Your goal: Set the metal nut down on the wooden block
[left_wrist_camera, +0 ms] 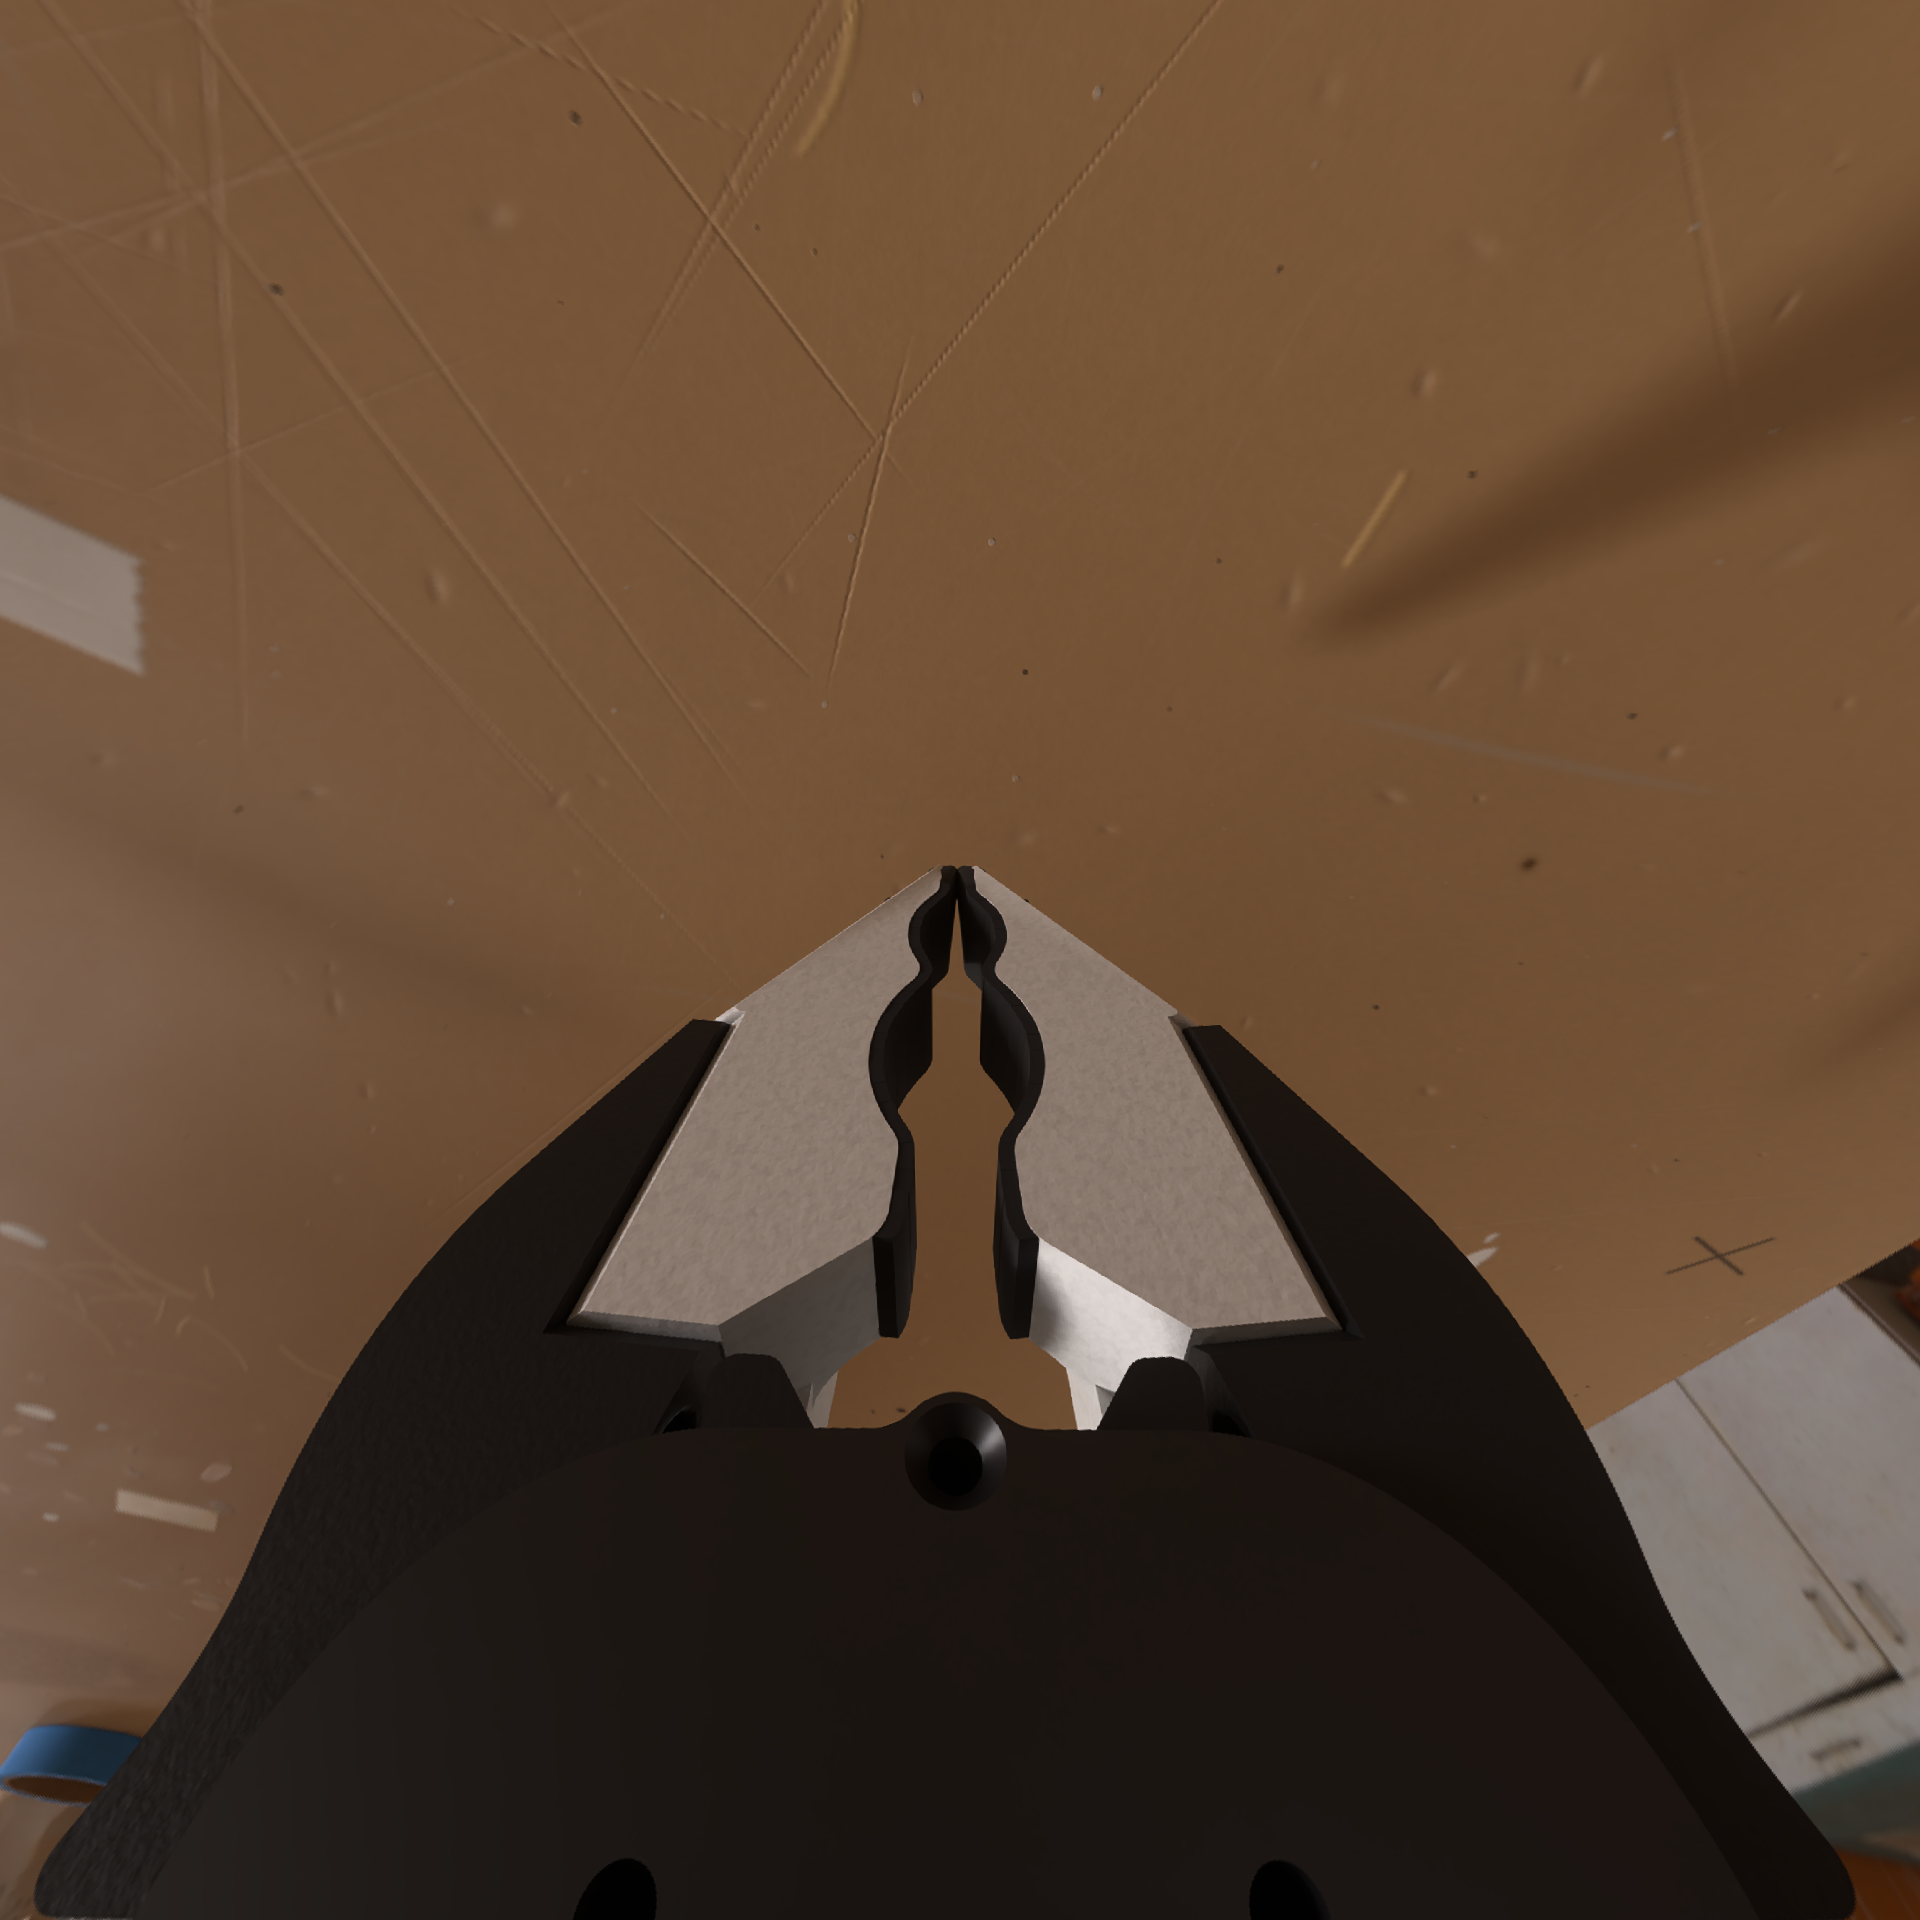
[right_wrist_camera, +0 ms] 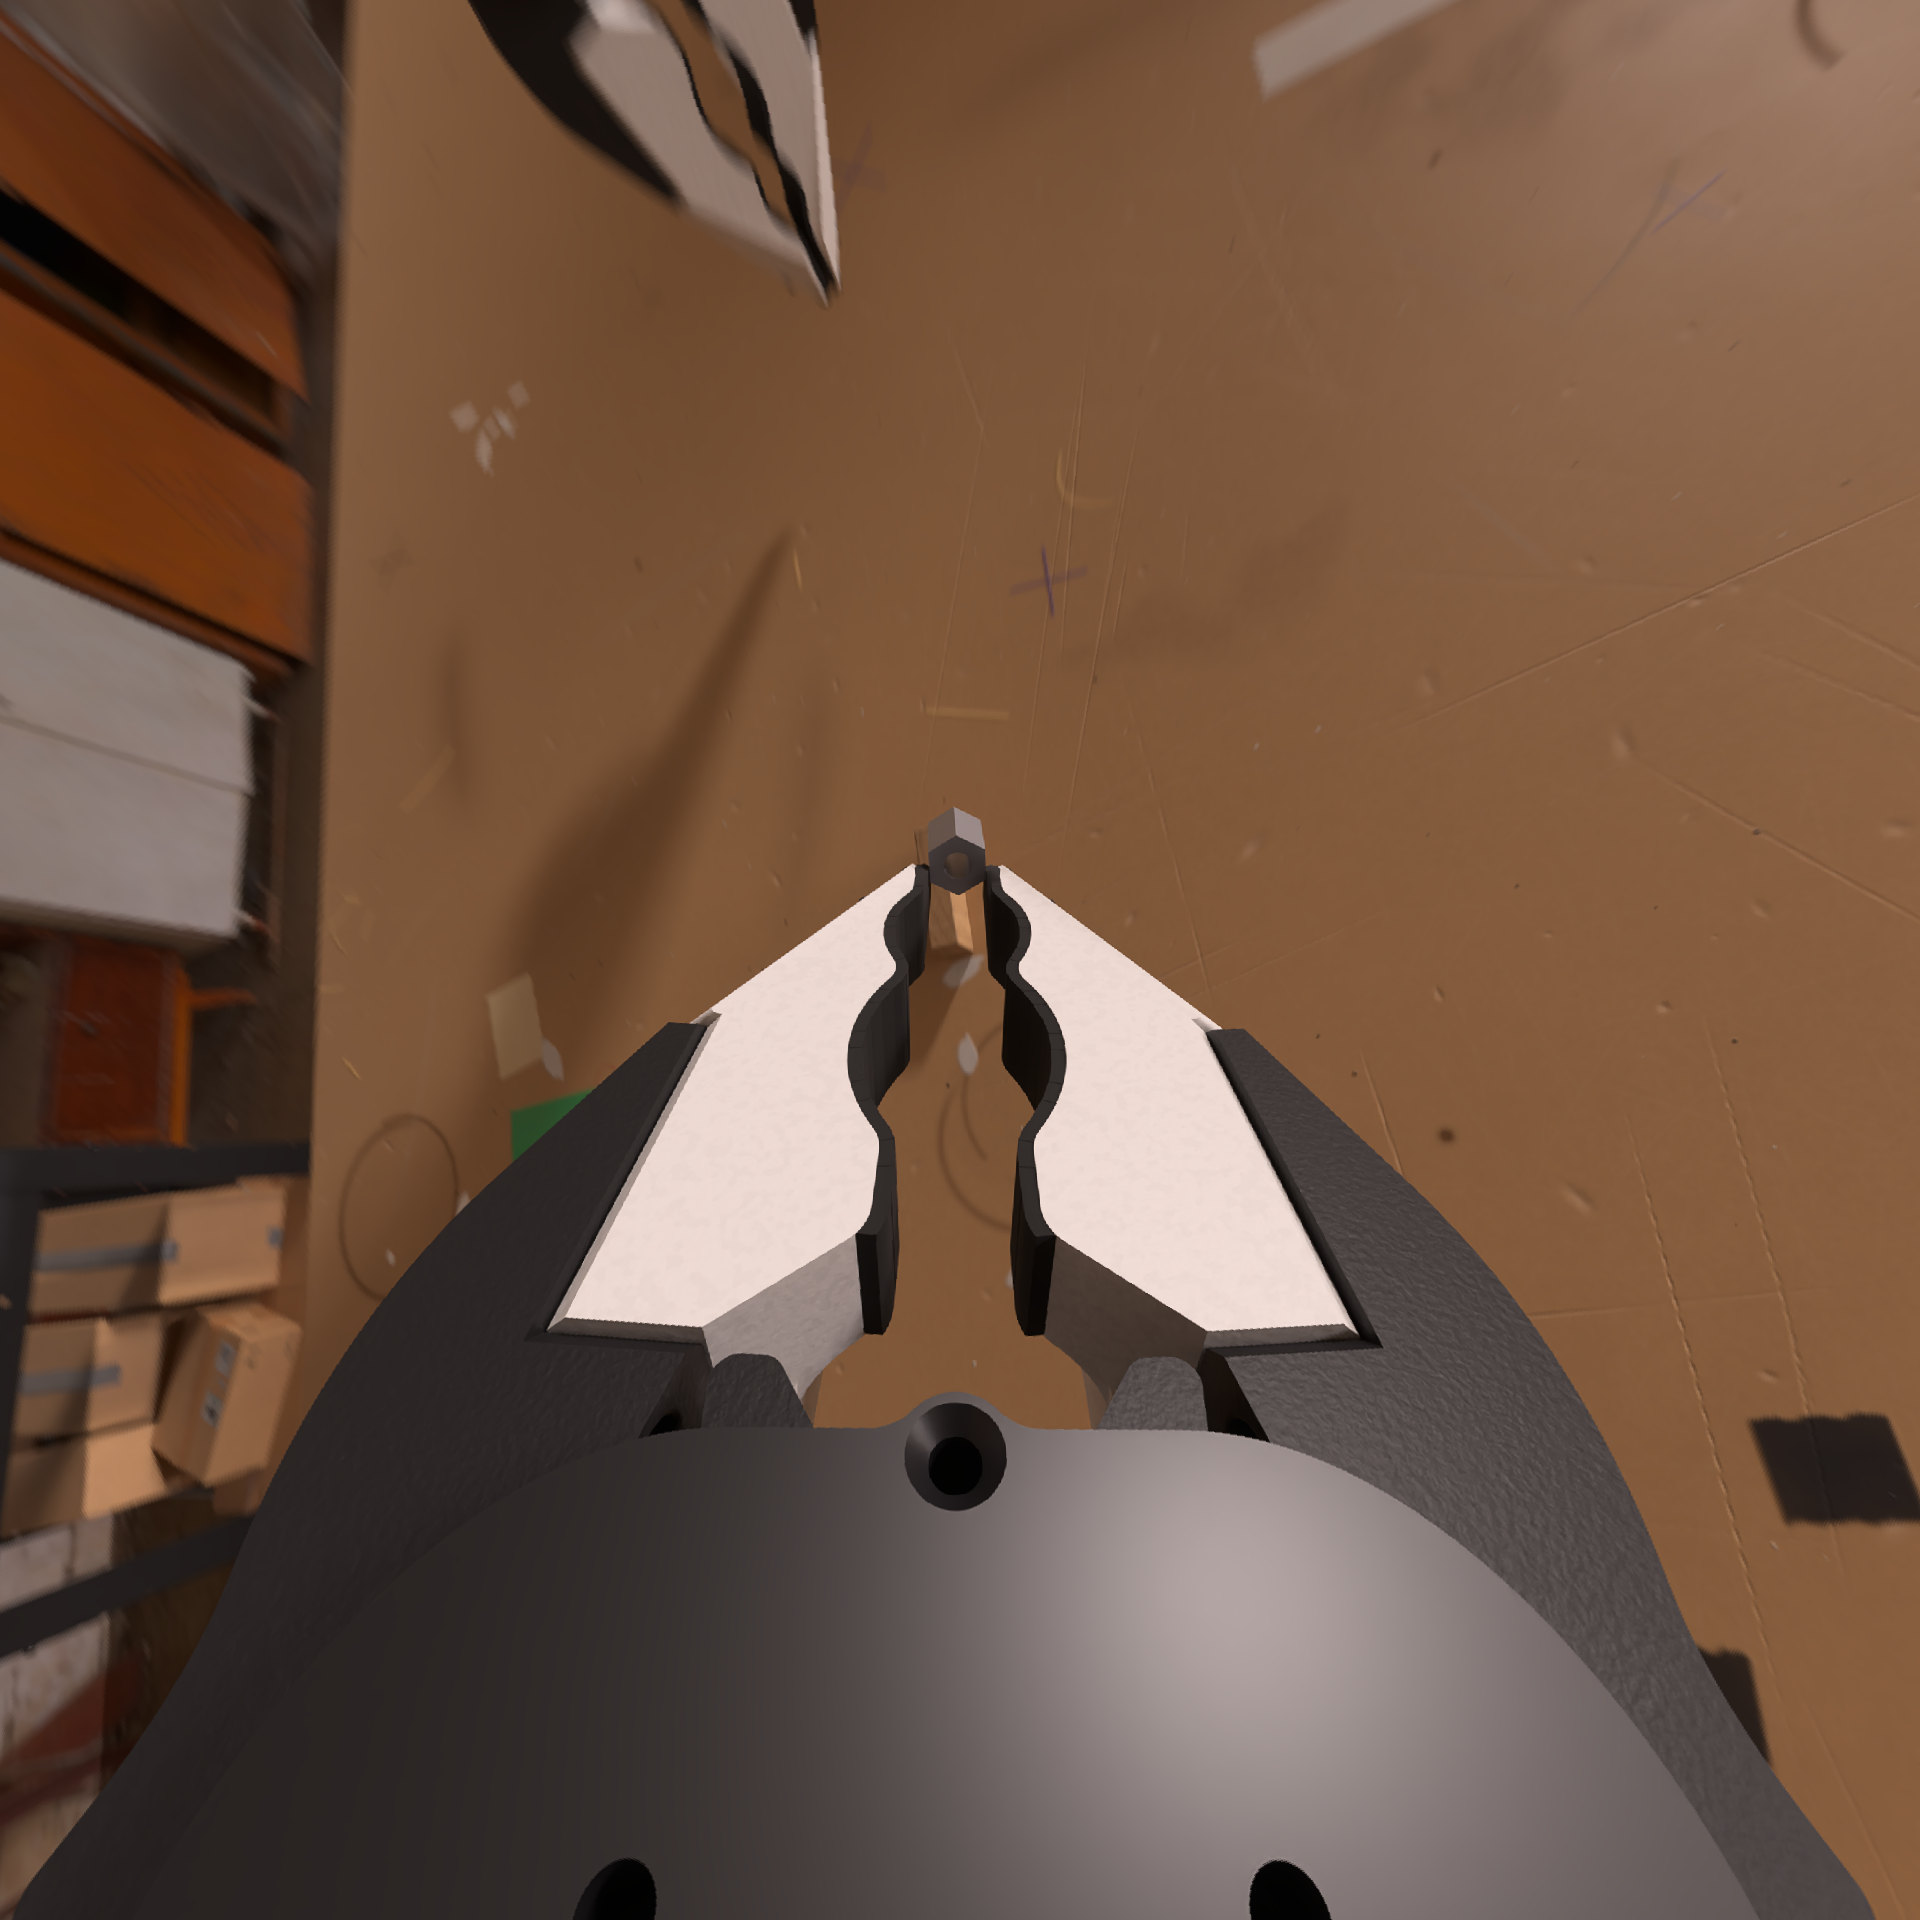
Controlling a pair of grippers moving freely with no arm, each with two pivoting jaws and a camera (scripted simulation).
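Scratched brown tabletop [right_wrist_camera: 1351, 727] carries a small pale wooden block [right_wrist_camera: 962, 922]. Right gripper [right_wrist_camera: 956, 871] pinches a grey hexagonal metal nut [right_wrist_camera: 955, 850] at its fingertips, above the block. Left gripper [left_wrist_camera: 957, 873] is closed, empty.

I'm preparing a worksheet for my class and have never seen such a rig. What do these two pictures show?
Each picture comes from a camera on a two-finger tool, looking along its fingers. In the left wrist view, the left tool is shut and empty above a scratched brown table. In the right wrist view, the right tool pinches a small metal nut at its fingertips. A pale wooden block shows between the fingers, on the table beneath the nut.
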